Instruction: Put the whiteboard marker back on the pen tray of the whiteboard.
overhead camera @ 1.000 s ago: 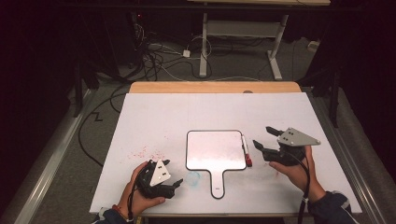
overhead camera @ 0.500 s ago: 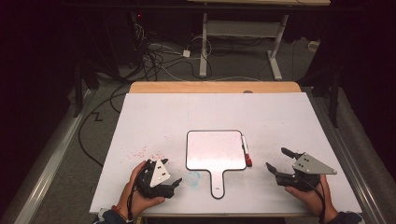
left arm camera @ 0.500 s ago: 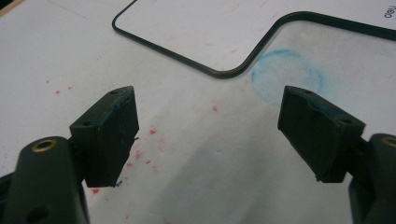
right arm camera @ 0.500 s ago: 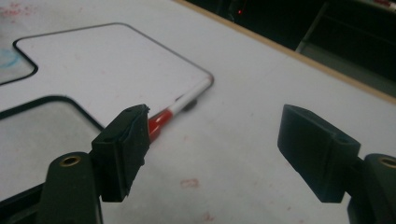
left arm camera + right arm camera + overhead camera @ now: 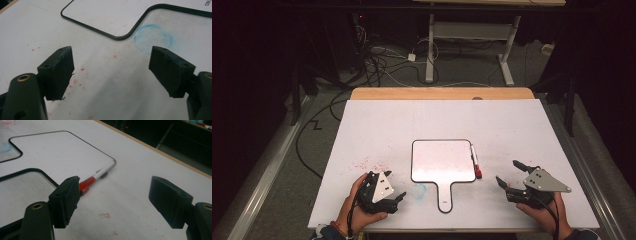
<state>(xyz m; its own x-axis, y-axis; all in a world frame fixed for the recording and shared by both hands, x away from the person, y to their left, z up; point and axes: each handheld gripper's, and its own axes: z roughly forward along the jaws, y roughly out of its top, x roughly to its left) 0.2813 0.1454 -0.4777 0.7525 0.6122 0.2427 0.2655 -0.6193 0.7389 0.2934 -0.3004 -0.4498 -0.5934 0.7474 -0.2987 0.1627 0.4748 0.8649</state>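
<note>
Dark room all around, with a big white table (image 5: 377,125) under the high view. Lying flat near the front edge of the table: a small whiteboard (image 5: 443,161) with its handle toward the front edge. Resting along the board's right edge: a red-capped marker (image 5: 475,161), easy to reach from the right. Sitting low at the front left corner: left gripper (image 5: 396,197), jaws apart, holding nothing. Sitting near the front right corner: right gripper (image 5: 508,175), jaws wide, holding nothing, pointed toward the marker.

From the left gripper view: wide jaws, bare table between, a blue smudge (image 5: 153,38) by the board's edge (image 5: 120,37).

From the right gripper view: wide jaws, marker (image 5: 96,178) just ahead, likely lined up for a grab.
</note>
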